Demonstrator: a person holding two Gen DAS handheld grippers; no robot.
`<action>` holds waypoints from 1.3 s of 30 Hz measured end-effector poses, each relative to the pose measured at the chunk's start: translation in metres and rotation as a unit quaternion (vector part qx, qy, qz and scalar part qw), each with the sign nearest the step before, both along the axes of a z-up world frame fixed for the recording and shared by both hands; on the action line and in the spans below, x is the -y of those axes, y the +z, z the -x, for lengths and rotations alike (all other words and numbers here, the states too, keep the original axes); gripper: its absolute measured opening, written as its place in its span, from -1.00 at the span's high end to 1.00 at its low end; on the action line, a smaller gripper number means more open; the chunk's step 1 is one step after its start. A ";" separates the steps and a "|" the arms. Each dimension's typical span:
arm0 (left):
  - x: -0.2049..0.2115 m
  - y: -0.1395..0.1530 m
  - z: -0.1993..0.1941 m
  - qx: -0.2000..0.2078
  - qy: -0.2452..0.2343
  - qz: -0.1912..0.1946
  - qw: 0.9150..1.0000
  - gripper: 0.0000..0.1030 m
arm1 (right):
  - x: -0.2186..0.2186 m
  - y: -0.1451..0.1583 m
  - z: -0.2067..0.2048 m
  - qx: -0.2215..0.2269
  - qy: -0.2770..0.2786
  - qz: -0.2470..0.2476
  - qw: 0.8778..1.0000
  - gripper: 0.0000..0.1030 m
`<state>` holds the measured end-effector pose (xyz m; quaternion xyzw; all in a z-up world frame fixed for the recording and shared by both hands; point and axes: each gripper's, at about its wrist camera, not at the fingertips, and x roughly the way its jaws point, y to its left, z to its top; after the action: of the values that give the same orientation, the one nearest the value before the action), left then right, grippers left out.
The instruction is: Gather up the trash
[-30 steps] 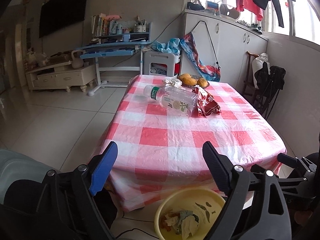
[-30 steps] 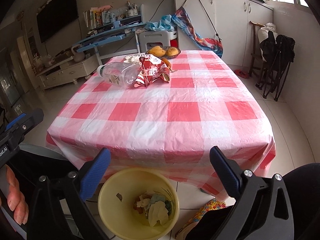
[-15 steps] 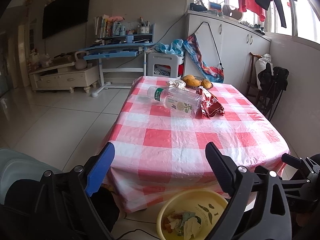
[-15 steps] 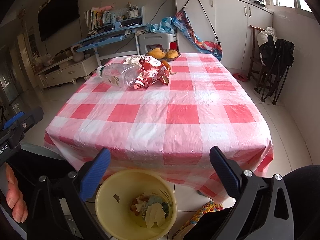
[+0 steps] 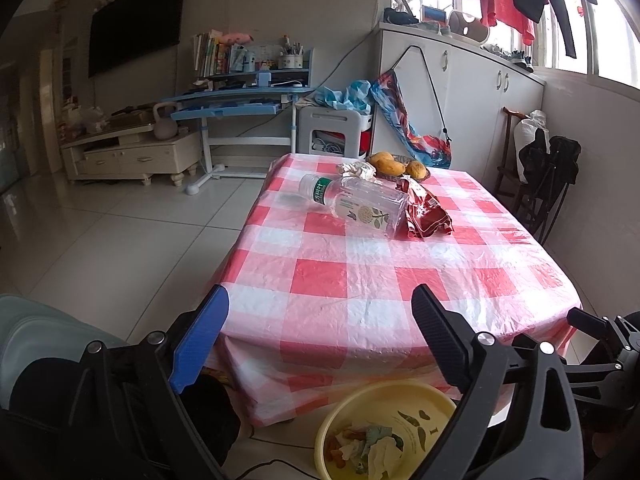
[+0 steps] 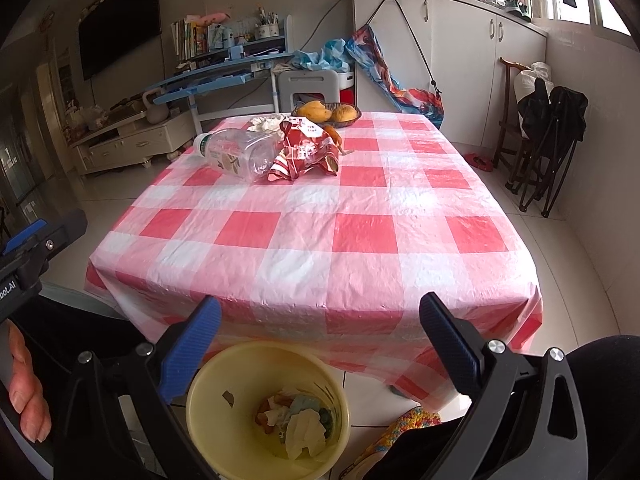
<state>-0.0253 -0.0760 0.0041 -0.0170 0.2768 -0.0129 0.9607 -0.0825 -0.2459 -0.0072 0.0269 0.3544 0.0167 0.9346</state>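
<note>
- I see a basket of mangoes (image 6: pixel 328 113) at the table's (image 6: pixel 320 240) far edge.
- A blue desk (image 5: pixel 240 100) stands beyond the far left corner.
- I see folded black chairs (image 6: pixel 548 140) off the right edge.

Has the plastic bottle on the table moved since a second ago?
No. The bottle still lies on its side against the red wrapper, near the fruit bowl.
</note>
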 end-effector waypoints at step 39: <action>-0.003 0.001 0.000 0.002 0.005 0.002 1.000 -0.75 | -0.002 0.000 0.001 0.000 0.000 0.004 1.000 -0.85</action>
<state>-0.0250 -0.0730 0.0047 -0.0206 0.2745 -0.0083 0.9613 -0.0834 -0.2439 -0.0076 0.0225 0.3543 0.0156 0.9347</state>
